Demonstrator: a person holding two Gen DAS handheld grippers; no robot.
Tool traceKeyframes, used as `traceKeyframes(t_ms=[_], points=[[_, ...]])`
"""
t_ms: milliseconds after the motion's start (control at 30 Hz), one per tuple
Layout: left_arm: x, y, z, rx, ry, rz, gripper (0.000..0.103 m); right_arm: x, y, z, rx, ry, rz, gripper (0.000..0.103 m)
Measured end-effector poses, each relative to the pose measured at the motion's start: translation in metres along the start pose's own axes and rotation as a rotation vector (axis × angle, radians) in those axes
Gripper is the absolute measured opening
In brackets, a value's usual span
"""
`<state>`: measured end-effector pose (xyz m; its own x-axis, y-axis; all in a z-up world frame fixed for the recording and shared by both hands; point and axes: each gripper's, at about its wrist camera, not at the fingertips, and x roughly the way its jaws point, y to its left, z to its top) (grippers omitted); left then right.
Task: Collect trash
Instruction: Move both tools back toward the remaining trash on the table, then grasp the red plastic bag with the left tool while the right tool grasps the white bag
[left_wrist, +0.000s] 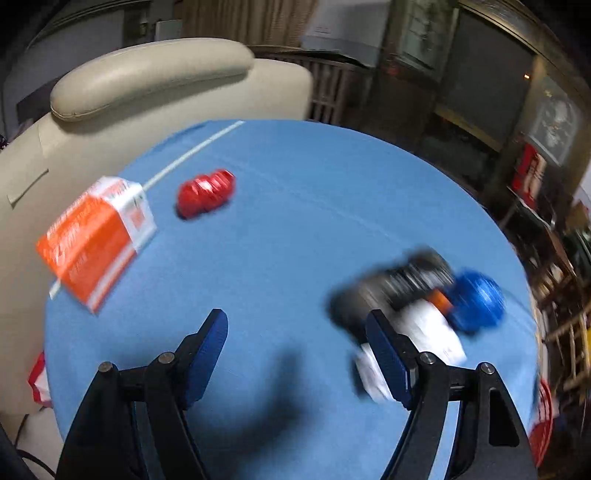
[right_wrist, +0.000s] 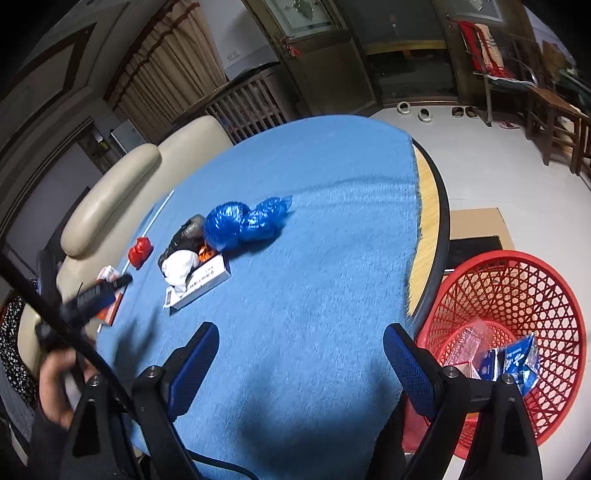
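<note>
Both the left gripper (left_wrist: 295, 328) and the right gripper (right_wrist: 301, 341) hang over the round table's blue cloth (right_wrist: 314, 258) with fingers spread, holding nothing. A crumpled blue plastic bag (right_wrist: 240, 221), black bag (right_wrist: 183, 236), white wad (right_wrist: 179, 269), white box (right_wrist: 207, 277), red wrapper (right_wrist: 140, 251) and orange carton (left_wrist: 98, 236) lie on it. The red mesh basket (right_wrist: 517, 295) beside the table holds wrappers.

Both wrist cameras look down along their own fingers at the blue-clothed round table (left_wrist: 295, 221) (right_wrist: 314, 258), the left closer in, sharing the blue bag (left_wrist: 476, 299) (right_wrist: 240, 221) and white box (left_wrist: 424, 332) (right_wrist: 207, 280).
</note>
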<state>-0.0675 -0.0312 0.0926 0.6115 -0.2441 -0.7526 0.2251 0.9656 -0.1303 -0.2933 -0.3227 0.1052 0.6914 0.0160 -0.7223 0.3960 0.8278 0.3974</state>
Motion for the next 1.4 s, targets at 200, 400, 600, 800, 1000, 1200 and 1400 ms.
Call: traceKeyframes(t_ms=[200,400,600,800,1000,1200,1400], points=[[0.057,0.028,0.074,-0.023,-0.015,0.182,0.078,0.000,0.000,-0.001,0.000,0.011,-0.022,0.092],[0.122,0.046,0.108,-0.049,0.073,0.295,0.078,0.004,0.001,0.002,-0.004,0.020,-0.057,0.092],[0.161,0.057,0.121,-0.052,0.131,0.345,0.078,0.016,-0.003,0.007,0.009,0.044,-0.084,0.092],[0.172,0.063,0.122,-0.070,0.156,0.251,0.059,0.028,0.000,0.012,-0.004,0.071,-0.088,0.092],[0.132,0.043,0.097,0.006,0.101,0.167,0.056,0.035,0.005,0.015,-0.009,0.078,-0.083,0.092],[0.084,0.022,0.052,0.052,0.074,0.109,0.056,0.050,0.021,0.016,-0.045,0.097,-0.038,0.092],[0.060,0.008,0.023,0.051,0.066,0.090,0.056,0.063,0.039,0.021,-0.090,0.086,-0.003,0.092]])
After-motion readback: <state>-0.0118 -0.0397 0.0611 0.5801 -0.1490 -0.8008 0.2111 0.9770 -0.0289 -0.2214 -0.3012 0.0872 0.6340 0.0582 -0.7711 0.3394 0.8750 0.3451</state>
